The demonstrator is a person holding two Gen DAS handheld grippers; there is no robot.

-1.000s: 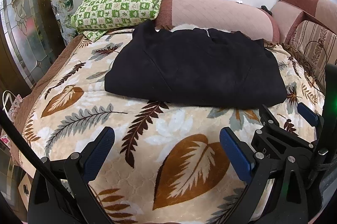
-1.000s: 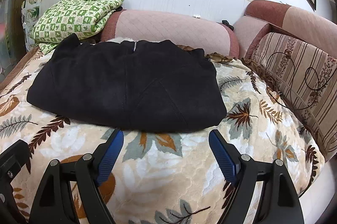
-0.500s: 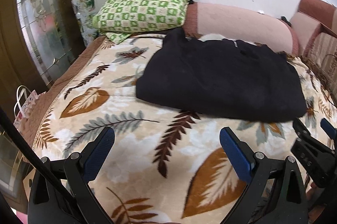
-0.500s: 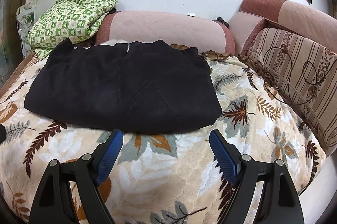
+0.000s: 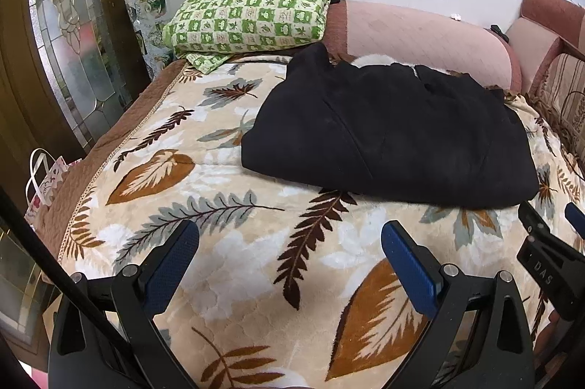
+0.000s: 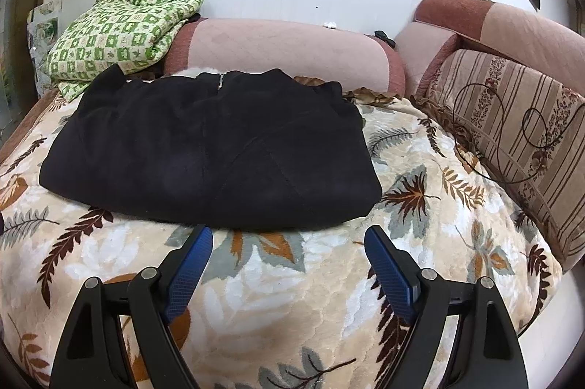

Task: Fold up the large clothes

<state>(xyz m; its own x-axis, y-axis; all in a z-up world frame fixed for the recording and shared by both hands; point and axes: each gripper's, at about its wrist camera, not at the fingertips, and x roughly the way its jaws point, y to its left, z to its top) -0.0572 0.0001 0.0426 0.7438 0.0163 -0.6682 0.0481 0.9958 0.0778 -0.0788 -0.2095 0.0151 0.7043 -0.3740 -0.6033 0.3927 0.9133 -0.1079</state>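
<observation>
Left gripper (image 5: pixel 290 242) shifted toward bed's (image 5: pixel 226 264) left edge; right gripper (image 6: pixel 289 252) stayed. Both fingers released, empty. Garment (image 6: pixel 212 151) folded mid-bed, near the back. Next: grab both near corners evenly, fold flat.

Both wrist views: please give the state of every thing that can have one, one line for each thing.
Black garment: folded, flat on the blanket, not held.
Green checked cloth: loosely folded, resting on the pink bolster's end.
Leaf blanket: spread over the bed.
Pink bolster: lying along the wall.
Striped cushion: leaning at the side.
Left hand-held gripper: open, empty.
Right hand-held gripper: open, empty.
</observation>
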